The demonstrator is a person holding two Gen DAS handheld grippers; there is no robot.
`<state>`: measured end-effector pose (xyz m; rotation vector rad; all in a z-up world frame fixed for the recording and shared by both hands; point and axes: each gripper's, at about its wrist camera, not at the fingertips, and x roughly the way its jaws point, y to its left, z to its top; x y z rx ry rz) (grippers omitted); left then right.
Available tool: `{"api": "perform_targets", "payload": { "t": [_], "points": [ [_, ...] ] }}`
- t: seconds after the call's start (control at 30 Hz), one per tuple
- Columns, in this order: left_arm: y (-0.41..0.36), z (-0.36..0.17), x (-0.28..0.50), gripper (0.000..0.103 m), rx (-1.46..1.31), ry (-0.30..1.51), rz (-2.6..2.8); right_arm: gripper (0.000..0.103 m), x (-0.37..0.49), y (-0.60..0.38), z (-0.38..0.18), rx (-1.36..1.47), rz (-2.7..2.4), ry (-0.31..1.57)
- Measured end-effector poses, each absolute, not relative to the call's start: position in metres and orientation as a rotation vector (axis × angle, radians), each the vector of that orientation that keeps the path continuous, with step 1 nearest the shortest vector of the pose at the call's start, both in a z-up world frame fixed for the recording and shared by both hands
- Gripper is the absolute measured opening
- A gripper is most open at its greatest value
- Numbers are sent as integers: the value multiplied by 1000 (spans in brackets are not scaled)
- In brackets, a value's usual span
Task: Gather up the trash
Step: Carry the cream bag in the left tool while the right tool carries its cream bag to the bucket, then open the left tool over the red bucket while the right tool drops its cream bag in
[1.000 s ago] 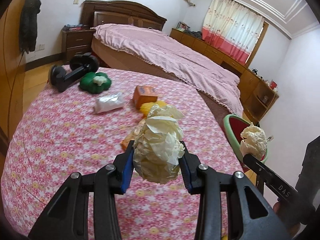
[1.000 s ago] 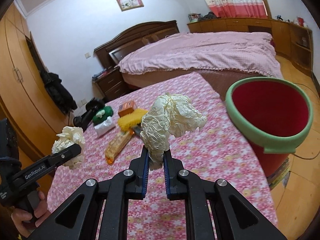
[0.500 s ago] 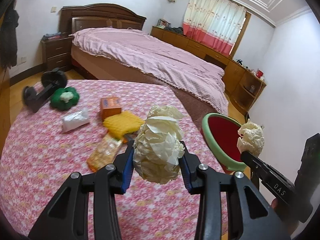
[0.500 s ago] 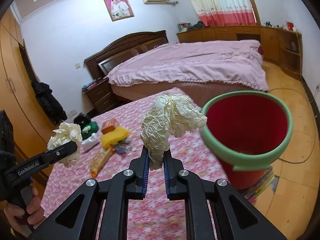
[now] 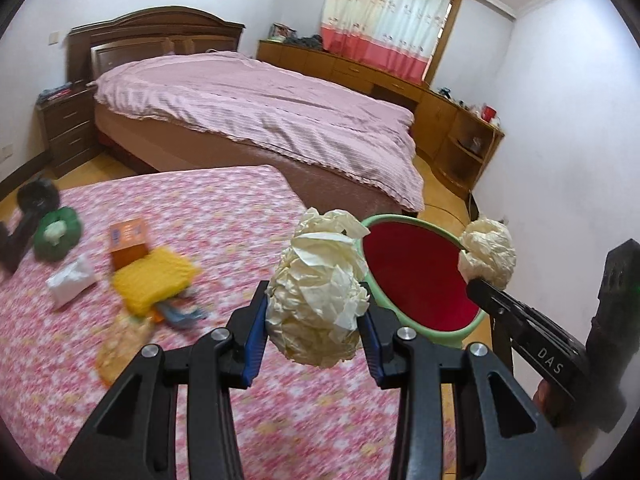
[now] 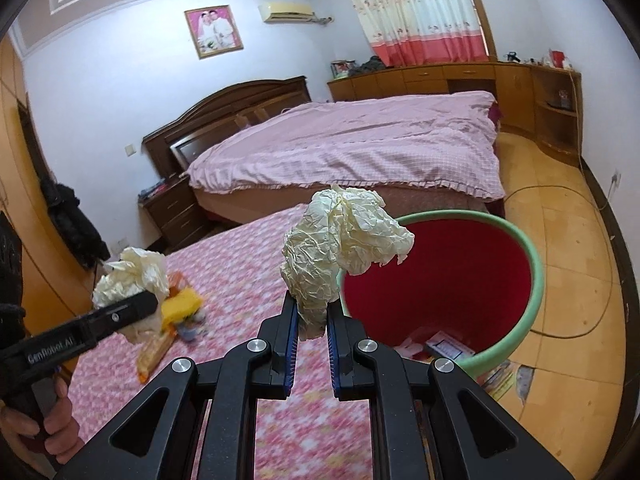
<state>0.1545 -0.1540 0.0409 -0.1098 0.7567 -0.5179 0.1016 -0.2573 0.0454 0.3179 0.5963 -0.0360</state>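
Left gripper (image 5: 314,330): jaws clamped on a large crumpled paper wad (image 5: 320,300), held above the floral table cover (image 5: 200,208), just beside the bin (image 5: 460,330). Right gripper (image 6: 311,334): jaws clamped nearly together on the lower tail of a second paper wad (image 6: 340,248), at the bin's near rim. Inside the bin, scraps lie on the bottom. Away from the bin, a yellow sponge (image 5: 150,278) and an orange box (image 5: 128,240) rest on the cover.

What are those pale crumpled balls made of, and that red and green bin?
Both pale cream crumpled balls look like thin matte paper: sharp creases, folded edges. The red bin with a green rim looks like moulded plastic: smooth, slightly glossy, uniform colour; I can't be certain.
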Motion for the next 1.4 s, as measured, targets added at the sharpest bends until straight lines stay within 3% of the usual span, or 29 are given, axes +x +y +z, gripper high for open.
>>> {"api": "perform_targets", "payload": {
  "t": [0.7,0.9,1.4],
  "points": [
    [-311,-14,222,42,22,915,-621,13,126,-366,-4,467,-153,690],
    [-325,-17,223,59,71,896,-599,16,132,-374,-13,477,-151,716],
    [-306,-16,212,59,54,890,-602,33,125,-375,-17,511,-183,718]
  ]
}}
